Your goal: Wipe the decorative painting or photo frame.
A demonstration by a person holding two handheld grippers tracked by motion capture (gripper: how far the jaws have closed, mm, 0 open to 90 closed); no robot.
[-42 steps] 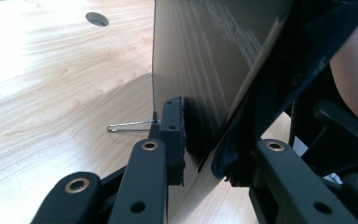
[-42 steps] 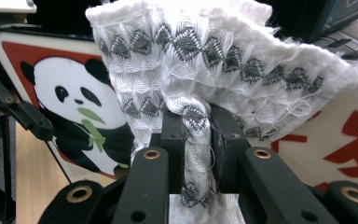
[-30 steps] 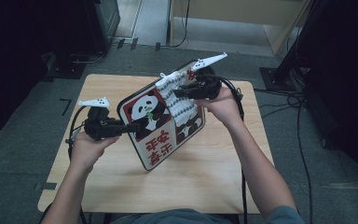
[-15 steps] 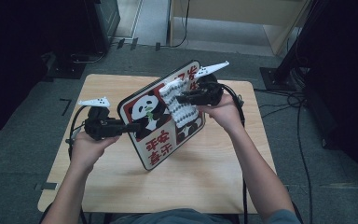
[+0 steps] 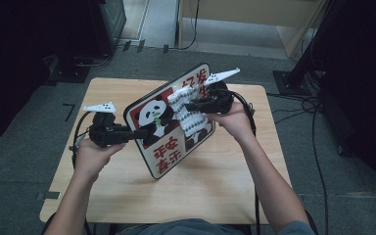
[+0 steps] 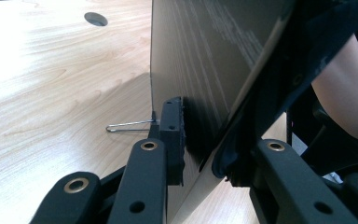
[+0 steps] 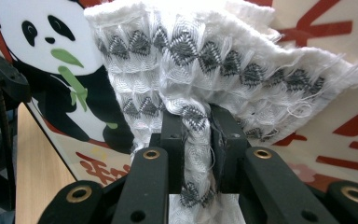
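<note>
Stiff, light sign [image 5: 169, 125] clamped at its edge by left gripper [image 5: 136, 133]; right gripper [image 5: 188, 105] pinches the limp cloth [image 7: 200, 65].

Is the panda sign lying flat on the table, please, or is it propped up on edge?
On edge: the panda sign stands tilted with its lower corner on the table, its side clamped in the left tool.

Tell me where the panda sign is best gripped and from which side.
Grip the panda sign by its thin left edge, coming in from the left, as the left gripper does: the board stands tilted on its lower corner, so that edge fits between the jaws while the cloth wipes its face.
</note>
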